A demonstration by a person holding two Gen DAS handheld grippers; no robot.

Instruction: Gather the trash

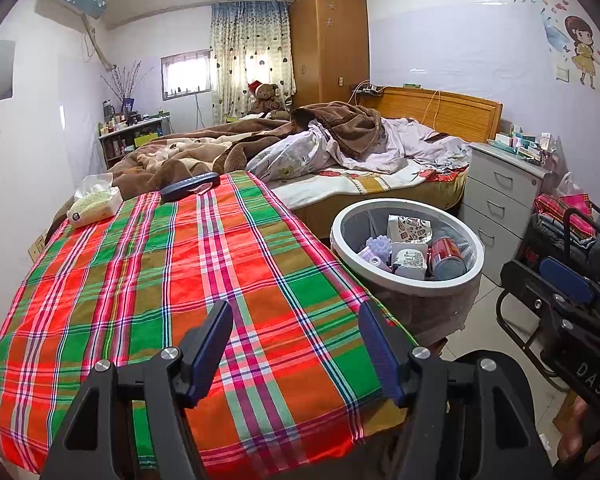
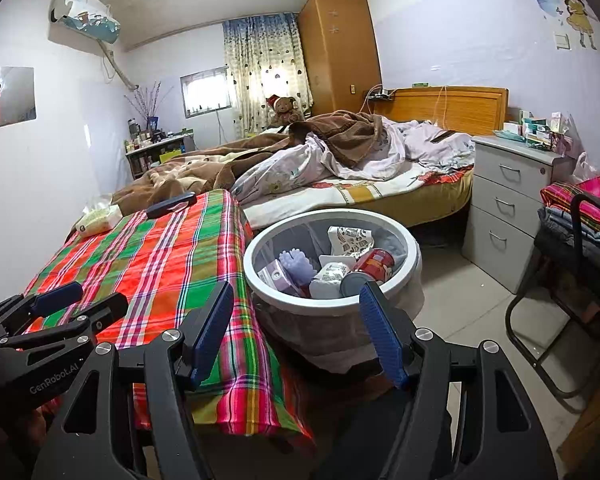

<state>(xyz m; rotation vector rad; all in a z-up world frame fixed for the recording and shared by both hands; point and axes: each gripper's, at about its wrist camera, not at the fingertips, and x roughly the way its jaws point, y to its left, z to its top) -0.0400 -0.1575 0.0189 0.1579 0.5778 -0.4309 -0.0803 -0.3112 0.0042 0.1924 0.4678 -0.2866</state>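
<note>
Ribbed blue fingers [image 1: 374, 348] above plaid cloth [image 1: 140, 280], round bin [image 1: 476, 268] beside.

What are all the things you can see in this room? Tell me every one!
table: one, red-green plaid cloth, front left
tissue pack: one, white, table's far left corner
dark case: one, navy, table's far edge
trash bin: one, white rim, right of table
red can: one, in bin
purple spiky ball: one, in bin
bed: one, brown blanket, behind table
teddy bear: one, brown, by curtain
wardrobe: one, wooden, far wall
drawers: one, grey, right
left gripper: open, over table
right gripper: open, near bin
</note>
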